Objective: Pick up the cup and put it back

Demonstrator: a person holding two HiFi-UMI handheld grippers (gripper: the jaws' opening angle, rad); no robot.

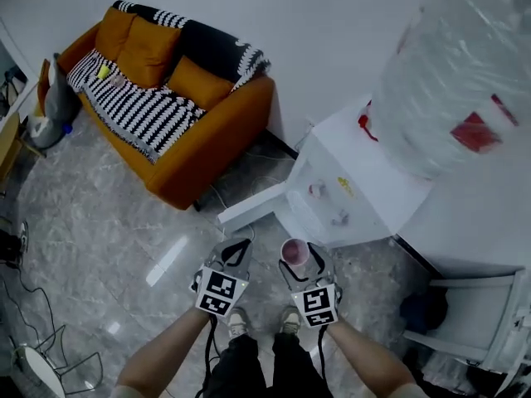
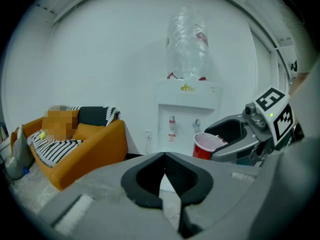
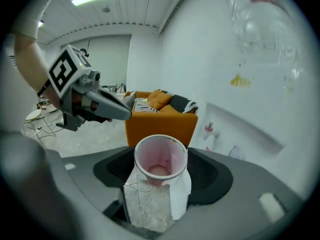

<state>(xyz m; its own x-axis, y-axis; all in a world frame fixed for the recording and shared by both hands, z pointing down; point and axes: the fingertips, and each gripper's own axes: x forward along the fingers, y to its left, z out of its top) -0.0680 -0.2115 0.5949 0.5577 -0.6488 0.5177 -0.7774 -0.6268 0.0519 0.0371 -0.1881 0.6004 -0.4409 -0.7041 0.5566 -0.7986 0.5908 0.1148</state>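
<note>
Black pads [image 3: 207, 174] of the right gripper [image 3: 161, 171] stand wide apart and press on both sides of the red cup [image 3: 160, 161], which sits upright between them with its open mouth towards the camera and a pale pink inside. Below the rim, crinkled clear film and a white flap cover the cup's near side; I cannot tell what they belong to.

The pads [image 2: 142, 176] of the left gripper [image 2: 164, 159] meet at their tips, with nothing between them.

From the left gripper view, the right gripper shows at the right edge, with the cup's red wall and white rim between its grey jaws. In the head view the two grippers hang side by side above the person's shoes and the grey marbled floor [image 1: 108, 222], each with its marker cube facing up, and the cup is in the air, just in front of the white water dispenser [image 1: 348, 181] and not touching it. A large clear bottle [image 1: 456, 81] stands on top of the dispenser. An orange sofa [image 1: 166, 89] with a black-and-white striped throw stands against the wall, well apart to the left.
</note>
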